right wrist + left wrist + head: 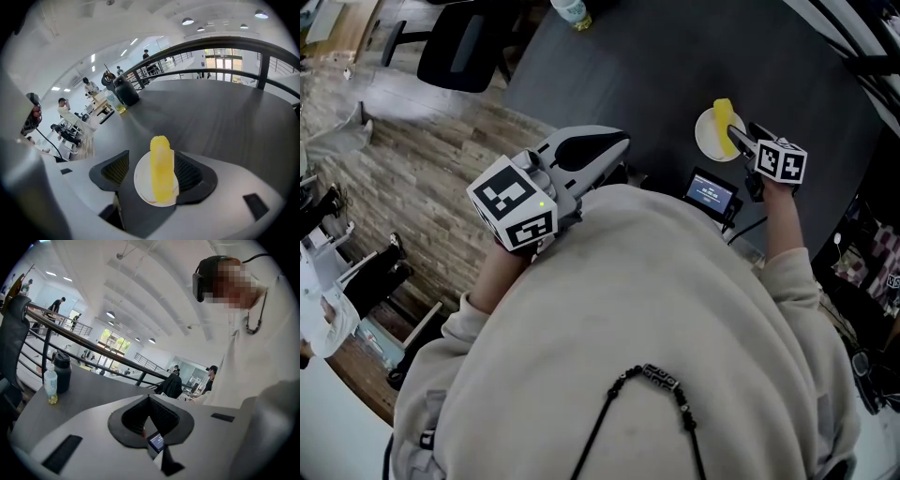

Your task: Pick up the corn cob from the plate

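A yellow corn cob (724, 120) lies across a small white plate (710, 139) on the dark table (656, 75). My right gripper (739, 139) hovers just over the plate's near right side. In the right gripper view the corn cob (161, 173) and the plate (142, 183) sit between the spread black pads (115, 168); that gripper (153, 169) is open and its pads do not touch the cob. My left gripper (619, 142) is held near the table's front edge, close to my chest. Its jaws meet at the tip, so this gripper (149, 399) is shut with nothing in it.
A small device with a lit screen (711, 192) and a cable lies on the table near the plate. A dark flask (62, 373) and a clear bottle (50, 385) stand at the far end. An office chair (464, 47) stands on the wooden floor to the left.
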`<state>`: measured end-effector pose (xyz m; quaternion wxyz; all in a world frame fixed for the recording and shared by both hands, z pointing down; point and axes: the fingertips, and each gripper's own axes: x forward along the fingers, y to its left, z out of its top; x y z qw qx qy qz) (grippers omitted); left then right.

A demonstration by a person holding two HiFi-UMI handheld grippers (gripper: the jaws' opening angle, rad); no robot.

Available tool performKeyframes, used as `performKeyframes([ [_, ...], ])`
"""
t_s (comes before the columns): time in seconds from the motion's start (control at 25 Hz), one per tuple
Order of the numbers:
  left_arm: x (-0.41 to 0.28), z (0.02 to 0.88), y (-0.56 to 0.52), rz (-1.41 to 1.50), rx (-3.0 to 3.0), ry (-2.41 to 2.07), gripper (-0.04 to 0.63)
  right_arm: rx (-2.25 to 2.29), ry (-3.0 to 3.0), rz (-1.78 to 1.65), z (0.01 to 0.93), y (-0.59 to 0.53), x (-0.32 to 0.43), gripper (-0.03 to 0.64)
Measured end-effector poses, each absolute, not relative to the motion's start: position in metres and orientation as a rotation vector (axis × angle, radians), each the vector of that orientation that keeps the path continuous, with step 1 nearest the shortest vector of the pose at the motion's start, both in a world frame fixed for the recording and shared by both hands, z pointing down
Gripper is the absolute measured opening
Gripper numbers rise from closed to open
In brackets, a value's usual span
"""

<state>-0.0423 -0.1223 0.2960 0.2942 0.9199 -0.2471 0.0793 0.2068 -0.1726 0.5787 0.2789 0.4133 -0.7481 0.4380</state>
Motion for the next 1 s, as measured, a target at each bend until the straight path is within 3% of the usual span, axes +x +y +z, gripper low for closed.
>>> performKeyframes([
  [0.56,-0.056,0.302,-0.117,0.215,2.389,-0.772,0.006,1.005,-1.851,1.134,0.638,-0.166,0.212,0.34],
  [1.0,-0.06,0.304,-0.106,0.206,2.358,-0.839,0.006,0.934,-1.77,1.122,0.668,-0.157,0.211,0.341],
])
